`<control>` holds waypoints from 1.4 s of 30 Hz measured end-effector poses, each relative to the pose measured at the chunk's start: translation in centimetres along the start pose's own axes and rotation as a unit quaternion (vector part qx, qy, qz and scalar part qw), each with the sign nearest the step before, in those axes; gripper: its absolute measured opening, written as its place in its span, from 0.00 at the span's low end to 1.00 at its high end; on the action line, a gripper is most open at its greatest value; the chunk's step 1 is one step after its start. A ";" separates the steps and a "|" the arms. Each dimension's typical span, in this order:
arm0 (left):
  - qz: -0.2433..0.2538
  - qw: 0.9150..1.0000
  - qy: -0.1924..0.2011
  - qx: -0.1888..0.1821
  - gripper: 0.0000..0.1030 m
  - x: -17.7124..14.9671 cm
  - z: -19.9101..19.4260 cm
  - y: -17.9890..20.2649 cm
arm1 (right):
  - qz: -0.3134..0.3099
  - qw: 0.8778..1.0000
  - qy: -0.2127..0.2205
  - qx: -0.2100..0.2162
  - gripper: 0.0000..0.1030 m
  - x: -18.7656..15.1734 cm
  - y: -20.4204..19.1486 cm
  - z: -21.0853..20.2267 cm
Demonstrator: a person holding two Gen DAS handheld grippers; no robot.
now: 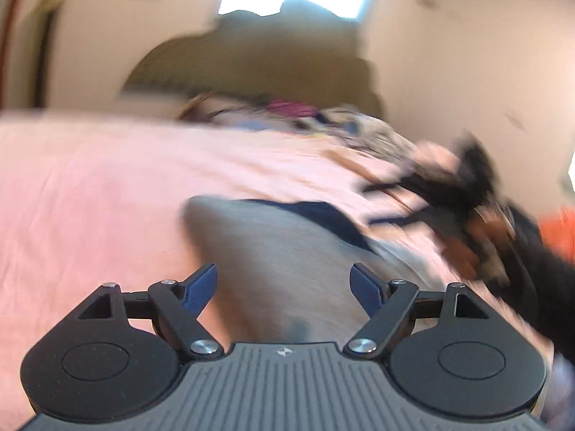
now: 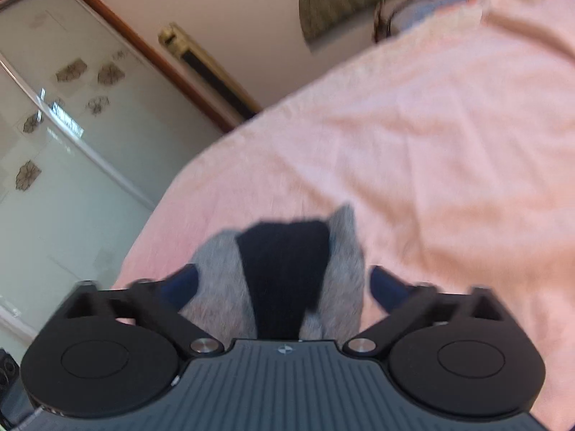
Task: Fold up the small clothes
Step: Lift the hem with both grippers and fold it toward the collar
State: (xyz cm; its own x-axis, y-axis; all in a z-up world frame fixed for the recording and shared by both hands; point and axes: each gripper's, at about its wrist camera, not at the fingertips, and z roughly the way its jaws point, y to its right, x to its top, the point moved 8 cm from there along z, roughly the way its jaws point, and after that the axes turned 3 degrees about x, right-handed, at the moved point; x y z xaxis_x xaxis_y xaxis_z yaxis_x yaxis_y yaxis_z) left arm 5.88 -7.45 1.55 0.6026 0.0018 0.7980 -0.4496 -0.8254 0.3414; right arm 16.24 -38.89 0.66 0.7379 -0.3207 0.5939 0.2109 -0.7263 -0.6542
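Observation:
A small grey garment with a dark navy panel lies on the pink bedsheet. My left gripper is open just above its near part, with blue fingertips spread wide. In the right wrist view the same grey and navy garment lies between the spread fingers of my right gripper, which is open. The other gripper, blurred, shows at the right of the left wrist view. Both views are motion-blurred.
A pile of mixed clothes lies at the far side of the bed, before a dark headboard. A glass-door wardrobe stands beyond the bed's edge. Something orange is at the far right.

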 end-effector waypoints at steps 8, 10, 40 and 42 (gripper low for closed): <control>-0.251 0.959 -0.110 -0.079 0.75 0.9 11.0 -4.8 | 0.032 0.998 -0.052 0.000 0.98 -1.8 0.8 4.8; -0.256 0.957 -0.107 -0.088 0.75 1.2 11.8 -4.7 | 0.033 0.998 -0.049 0.007 0.99 -2.0 0.4 5.2; -0.255 0.958 -0.109 -0.067 0.69 -0.6 1.4 -10.9 | 0.027 0.995 -0.081 0.054 0.65 -4.9 -6.8 8.2; -0.256 0.954 -0.136 -0.081 0.67 -2.9 1.7 -9.1 | 0.029 0.995 -0.090 0.043 0.65 -6.5 -6.3 6.6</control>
State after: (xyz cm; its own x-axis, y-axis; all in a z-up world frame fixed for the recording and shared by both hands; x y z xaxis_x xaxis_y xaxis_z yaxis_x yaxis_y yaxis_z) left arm 9.37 -0.95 -4.73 0.9095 0.2166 0.3547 -0.1328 -0.6572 0.7419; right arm 14.34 -28.16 -2.19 0.8512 -0.2410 0.4662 0.2138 -0.6520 -0.7274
